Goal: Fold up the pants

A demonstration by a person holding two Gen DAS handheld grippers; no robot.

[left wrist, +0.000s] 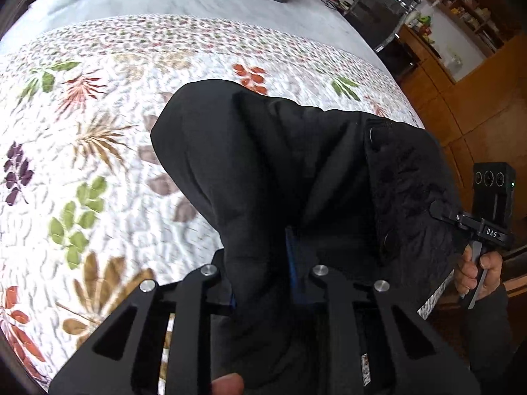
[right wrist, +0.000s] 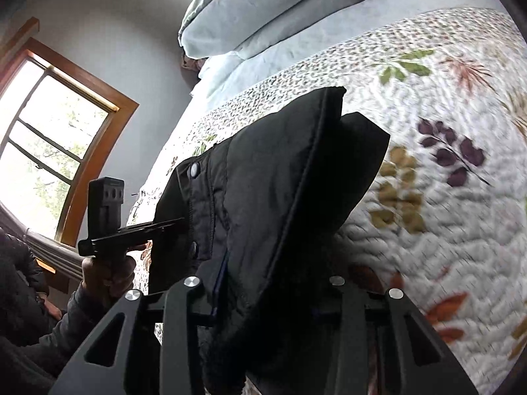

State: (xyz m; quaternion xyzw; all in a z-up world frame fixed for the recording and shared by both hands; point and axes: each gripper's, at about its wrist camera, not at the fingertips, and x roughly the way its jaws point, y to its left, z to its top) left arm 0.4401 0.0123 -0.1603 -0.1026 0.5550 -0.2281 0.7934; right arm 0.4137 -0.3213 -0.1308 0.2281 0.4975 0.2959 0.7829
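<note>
Black padded pants (left wrist: 280, 171) with snap buttons hang bunched in the air above a bed. My left gripper (left wrist: 263, 263) is shut on one part of the fabric, which drapes over and hides its fingers. My right gripper (right wrist: 263, 283) is shut on another part of the pants (right wrist: 273, 181), also buried in cloth. In the left wrist view the right gripper (left wrist: 441, 212) shows at the far right, clamped on the pants' edge. In the right wrist view the left gripper (right wrist: 179, 222) shows at the left, clamped on the waistband edge.
The bed below carries a white quilt with coloured leaf print (left wrist: 98, 151) and light blue pillows (right wrist: 250, 13) at its head. A wooden shelf and desk (left wrist: 461, 42) stand beyond the bed. A window (right wrist: 49, 138) is at the left wall.
</note>
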